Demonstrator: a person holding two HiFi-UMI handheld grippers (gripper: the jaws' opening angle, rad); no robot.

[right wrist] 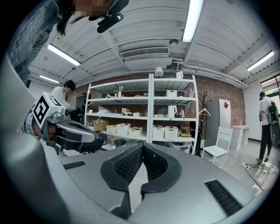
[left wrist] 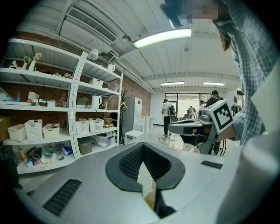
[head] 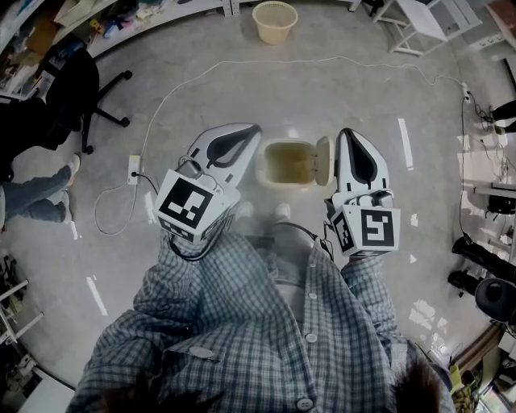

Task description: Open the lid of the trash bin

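In the head view the small cream trash bin (head: 290,164) stands on the floor just ahead of the person's feet. Its lid (head: 323,159) is tipped up on the right side and the inside shows. My left gripper (head: 246,131) hangs just left of the bin, jaws shut and holding nothing. My right gripper (head: 349,134) is just right of the raised lid, also shut and holding nothing. Both gripper views look out level across the room, where the left gripper (left wrist: 142,146) and right gripper (right wrist: 142,145) each show tips meeting. A sliver of the bin (left wrist: 149,200) shows low between the left jaws.
A woven basket (head: 275,21) sits farther ahead. A power strip (head: 134,168) and its long white cable lie on the floor to the left. An office chair (head: 79,74) and a seated person's legs (head: 36,196) are at far left. White furniture (head: 421,22) stands at the back right.
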